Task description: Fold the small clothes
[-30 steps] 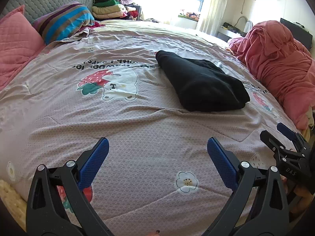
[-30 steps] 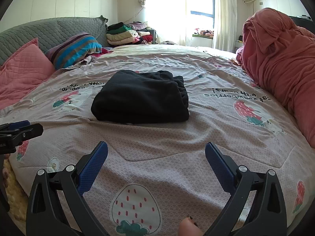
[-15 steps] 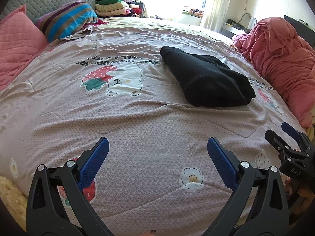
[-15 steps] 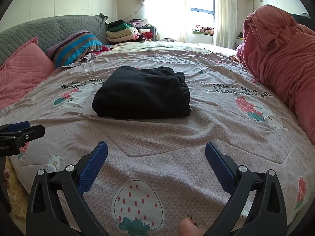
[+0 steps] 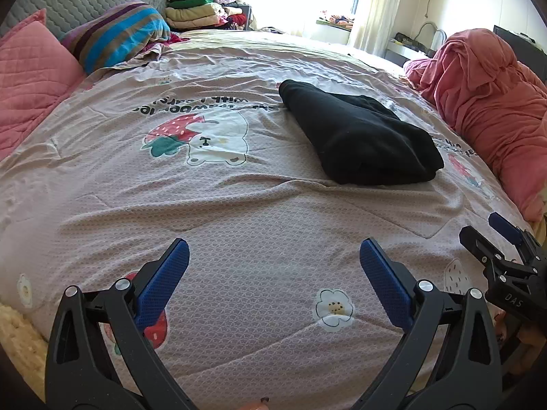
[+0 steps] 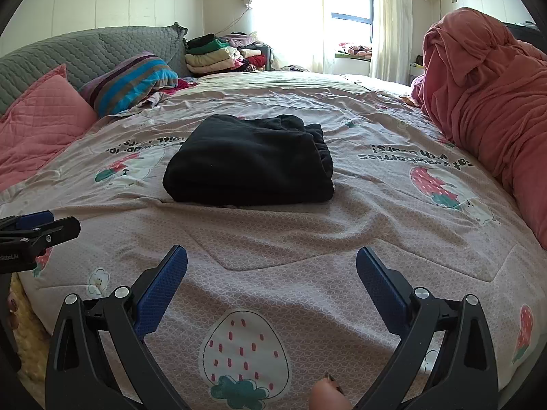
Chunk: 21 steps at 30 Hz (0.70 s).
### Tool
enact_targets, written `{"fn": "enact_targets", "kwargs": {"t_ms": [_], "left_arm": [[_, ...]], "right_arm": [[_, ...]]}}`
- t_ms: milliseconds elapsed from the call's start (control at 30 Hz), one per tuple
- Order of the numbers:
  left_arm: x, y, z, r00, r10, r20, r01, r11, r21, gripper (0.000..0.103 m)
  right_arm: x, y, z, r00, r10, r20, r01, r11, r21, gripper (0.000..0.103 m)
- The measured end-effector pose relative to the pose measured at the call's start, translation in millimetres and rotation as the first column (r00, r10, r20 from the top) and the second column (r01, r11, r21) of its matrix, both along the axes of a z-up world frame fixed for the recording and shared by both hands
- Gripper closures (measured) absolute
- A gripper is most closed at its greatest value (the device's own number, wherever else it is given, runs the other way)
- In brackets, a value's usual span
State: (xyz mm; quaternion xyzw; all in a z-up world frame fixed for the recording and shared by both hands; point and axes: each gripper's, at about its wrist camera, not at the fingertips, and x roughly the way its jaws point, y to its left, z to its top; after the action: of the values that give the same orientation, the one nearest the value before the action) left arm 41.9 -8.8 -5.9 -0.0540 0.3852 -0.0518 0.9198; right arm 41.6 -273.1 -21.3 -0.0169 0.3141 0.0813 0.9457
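Left tool (image 5: pixel 273 266): jaws spread wide, released, nothing between the blue pads (image 5: pixel 160 287). It hangs over the bedspread (image 5: pixel 239 225) near the front edge of the bed, and I can't tell from my feed whether it touches the fabric.

Right tool (image 6: pixel 271 275): same state, fully spread, holding nothing, over a strawberry print (image 6: pixel 244 352). In the left wrist view it sits at the far right edge of frame; in the right wrist view the left tool shows at the far left edge. The two are well apart, side by side along the near edge.

Folded black garment (image 6: pixel 249 160) lies flat mid-bed, ahead of both tools, touched by neither. From the left view it sits ahead and to the right, beside the bear-and-strawberry print (image 5: pixel 201 136). Its thick folded edge faces me; looser layered edges are at the far right corner.

Open room: bare bedspread between tools and garment, plus a wide clear stretch left of it. Limits: a bunched pink quilt (image 6: pixel 489 102) along the right side, a pink pillow (image 5: pixel 30 78) and a striped pillow (image 5: pixel 116 34) at the far left, a stack of folded clothes (image 6: pixel 218 54) by the headboard (image 6: pixel 85 51). A fingertip (image 6: pixel 326 394) shows at the bottom of the right view.
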Motion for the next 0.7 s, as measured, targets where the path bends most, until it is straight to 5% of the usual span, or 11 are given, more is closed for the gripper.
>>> {"fn": "enact_targets", "kwargs": {"t_ms": [700], "left_arm": [[-1.4,0.2,1.9,1.000,-0.001,-0.003,0.001,1.000,0.012,0.009]], "right_arm": [[-1.2,0.7,-0.6,1.000,0.003,-0.014,-0.003,1.000,0.004,0.005]]}}
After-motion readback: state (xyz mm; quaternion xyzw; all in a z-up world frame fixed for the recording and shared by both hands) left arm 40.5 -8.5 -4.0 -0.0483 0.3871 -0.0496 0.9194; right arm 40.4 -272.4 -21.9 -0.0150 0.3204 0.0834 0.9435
